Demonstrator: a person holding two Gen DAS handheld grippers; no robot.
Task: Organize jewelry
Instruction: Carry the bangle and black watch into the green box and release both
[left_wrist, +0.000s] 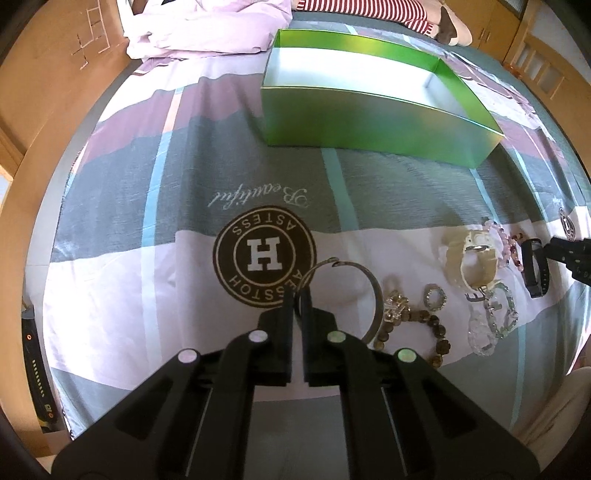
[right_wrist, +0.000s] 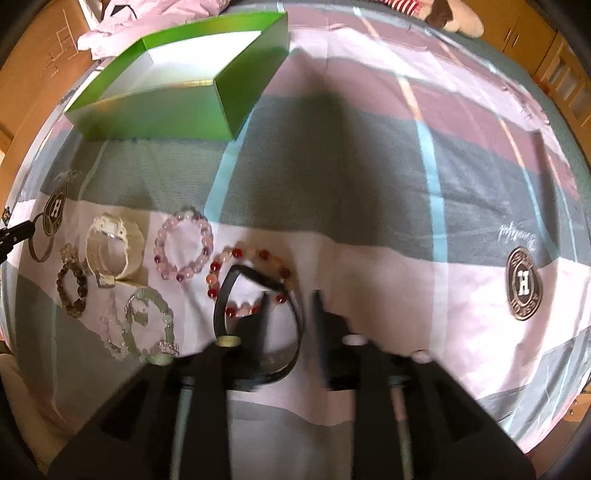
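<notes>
Left jaws pinching metal bangle (left_wrist: 343, 291) rim, right jaws parted astride black band (right_wrist: 258, 325).

This is a bedroom in a home. The work surface is a bed, spread with a striped bedsheet (left_wrist: 184, 155) in pink, grey and maroon that carries round "H" emblems and script lettering. A rumpled lilac duvet (left_wrist: 207, 29) lies bunched at the far left, and a plush toy (left_wrist: 448, 22) in red-and-white stripes lies at the far right. Wooden cabinets (right_wrist: 532, 33) line the room's far right edge
</notes>
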